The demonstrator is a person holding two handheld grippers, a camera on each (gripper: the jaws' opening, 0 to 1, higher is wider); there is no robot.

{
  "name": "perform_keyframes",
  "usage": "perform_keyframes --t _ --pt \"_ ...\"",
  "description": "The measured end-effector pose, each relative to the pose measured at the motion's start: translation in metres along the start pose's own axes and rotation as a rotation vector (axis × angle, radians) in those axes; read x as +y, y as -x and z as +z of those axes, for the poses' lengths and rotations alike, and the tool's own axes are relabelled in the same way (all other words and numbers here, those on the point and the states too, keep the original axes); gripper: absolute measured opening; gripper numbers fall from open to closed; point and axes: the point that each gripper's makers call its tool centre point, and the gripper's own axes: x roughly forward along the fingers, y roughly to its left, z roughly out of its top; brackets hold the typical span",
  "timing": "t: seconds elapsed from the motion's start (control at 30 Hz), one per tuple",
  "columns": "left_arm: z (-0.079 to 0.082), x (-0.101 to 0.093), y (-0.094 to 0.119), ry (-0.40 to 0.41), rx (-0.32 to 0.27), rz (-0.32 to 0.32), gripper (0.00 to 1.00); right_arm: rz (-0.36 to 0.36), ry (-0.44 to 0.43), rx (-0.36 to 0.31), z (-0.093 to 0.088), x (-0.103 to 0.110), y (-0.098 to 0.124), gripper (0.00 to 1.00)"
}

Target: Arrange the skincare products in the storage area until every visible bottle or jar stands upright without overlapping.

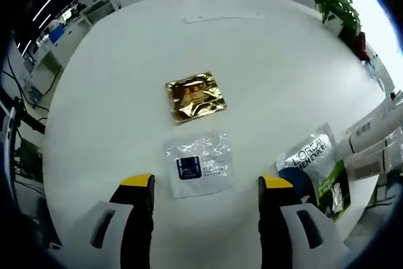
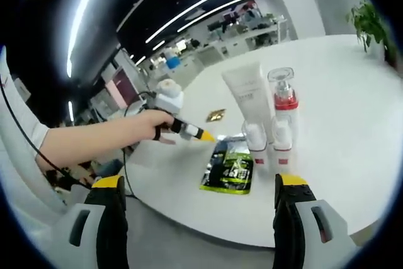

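Left gripper view: the worktop (image 1: 113,80) carries two flat sachets ahead of the fingers (image 1: 140,184). The near sachet (image 1: 199,164) lies between the two fingers, just beyond their tips. The far sachet (image 1: 195,97) lies further out, past the near one and apart from it. A pouch (image 1: 318,168) lies to the right of the right finger, its near end touching or hidden behind that fingertip; which cannot be told. A plant (image 1: 339,7) stands at the far right edge.

Right gripper view: a tube (image 2: 245,102) and a pump bottle (image 2: 283,102) stand side by side beyond the fingers (image 2: 112,184), with two small bottles (image 2: 255,140) directly before them. The pouch (image 2: 230,167) lies left of these, nearer the fingers.
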Motion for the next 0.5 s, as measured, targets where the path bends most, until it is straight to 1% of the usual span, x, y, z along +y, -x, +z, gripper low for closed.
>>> perform_keyframes --t 0.13,0.2,0.23,0.33,0.37,0.43,0.5 --pt "0.0008 0.0001 0.0004 -0.01 -0.002 -0.001 0.61 -0.004 0.001 0.001 -0.0001 -0.0007 -0.0001 0.97" --pt "0.0013 0.0013 0.0007 -0.002 -0.006 0.001 0.58 -0.006 0.0 0.001 -0.0002 -0.0009 -0.0006 0.97" --pt "0.0021 0.0025 0.0011 -0.005 -0.012 0.002 0.56 -0.007 -0.001 0.001 -0.0001 -0.0013 -0.0006 0.97" --pt "0.0049 0.0066 0.0016 -0.014 -0.028 0.006 0.43 -0.007 0.0 0.001 -0.0001 -0.0013 -0.0008 0.97" --pt "0.0058 0.0073 0.0016 -0.021 -0.033 0.006 0.41 -0.008 0.0 0.001 0.0 -0.0015 -0.0005 0.97" --pt "0.0075 0.0074 0.0009 -0.041 -0.045 0.012 0.42 -0.007 0.003 0.002 -0.0001 -0.001 -0.0008 0.97" --pt "0.0078 0.008 0.0008 -0.045 -0.049 0.016 0.42 -0.002 0.005 0.004 -0.0005 0.0 -0.0011 0.97"
